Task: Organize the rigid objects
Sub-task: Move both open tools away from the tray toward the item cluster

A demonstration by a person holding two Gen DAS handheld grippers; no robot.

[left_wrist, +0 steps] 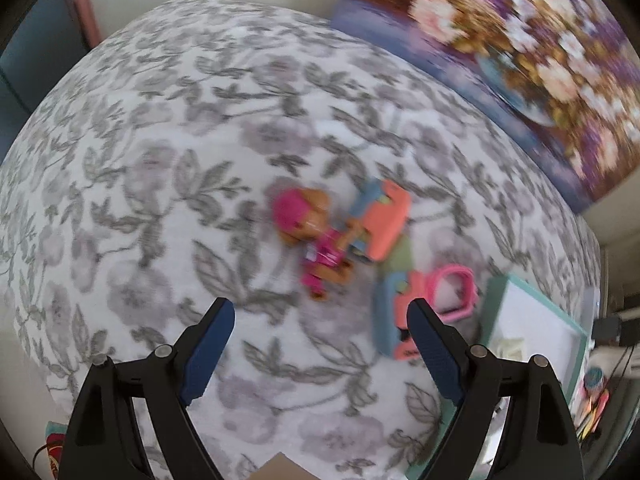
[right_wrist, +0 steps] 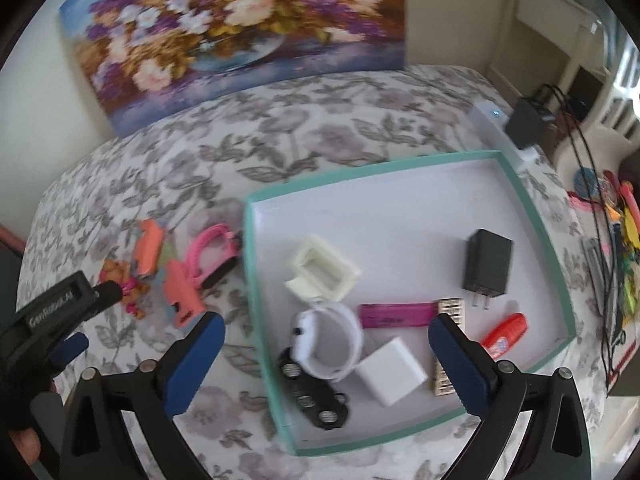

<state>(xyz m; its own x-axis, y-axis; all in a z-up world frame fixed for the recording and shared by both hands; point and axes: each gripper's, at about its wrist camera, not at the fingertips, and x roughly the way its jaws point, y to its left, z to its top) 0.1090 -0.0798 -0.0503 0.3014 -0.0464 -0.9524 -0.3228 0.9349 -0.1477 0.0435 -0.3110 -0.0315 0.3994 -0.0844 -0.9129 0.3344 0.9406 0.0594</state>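
A small dog figure in pink [left_wrist: 310,236] lies on the floral cloth with two orange-and-blue toy pieces [left_wrist: 384,220] [left_wrist: 394,320] and a pink watch [left_wrist: 454,292] beside it. My left gripper [left_wrist: 322,316] is open and empty, just short of them. In the right wrist view the same toys [right_wrist: 176,284] lie left of a teal-rimmed tray [right_wrist: 256,280] that holds a white watch [right_wrist: 328,340], a black remote [right_wrist: 312,396], a black charger [right_wrist: 486,266], a white block [right_wrist: 390,370] and a cream frame [right_wrist: 320,272]. My right gripper [right_wrist: 326,340] is open and empty above the tray's near part.
A flower painting [right_wrist: 240,28] leans against the wall behind the table. A white power strip with a black plug [right_wrist: 520,124] and cables lie at the tray's far right corner. Colourful clutter [right_wrist: 616,224] sits at the right edge. My left gripper [right_wrist: 76,304] shows at the left.
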